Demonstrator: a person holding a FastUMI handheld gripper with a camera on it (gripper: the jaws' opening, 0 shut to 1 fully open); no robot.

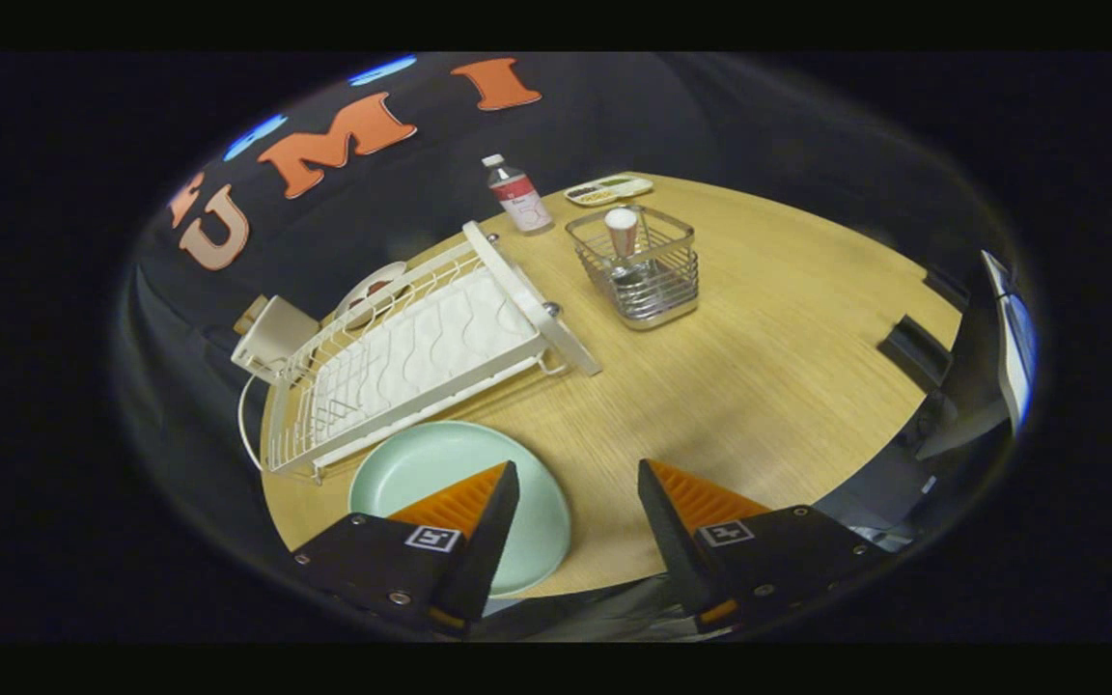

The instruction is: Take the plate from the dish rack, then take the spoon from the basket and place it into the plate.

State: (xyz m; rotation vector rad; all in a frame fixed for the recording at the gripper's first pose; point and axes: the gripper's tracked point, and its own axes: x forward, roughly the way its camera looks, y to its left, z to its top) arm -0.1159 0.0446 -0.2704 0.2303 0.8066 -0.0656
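A round wooden table (759, 386) was seen from above and at a tilt through the gripper's own camera. The gripper (577, 516) was held wide open with nothing between its fingers, raised above the near part of the table. A pale green plate (421, 463) lay flat on the wood, partly under one finger and just in front of the white dish rack (421, 357), so the plate appeared to be already out of the rack. The spoon (622, 241) was stood upright in a wire basket (638, 270), well beyond the fingers, near a small bottle (517, 198). The step in hand was judged to be fetching the spoon. It would be done well if the open fingers were brought over the basket and lowered around the handle above the wire rim, so that the basket was not dragged.
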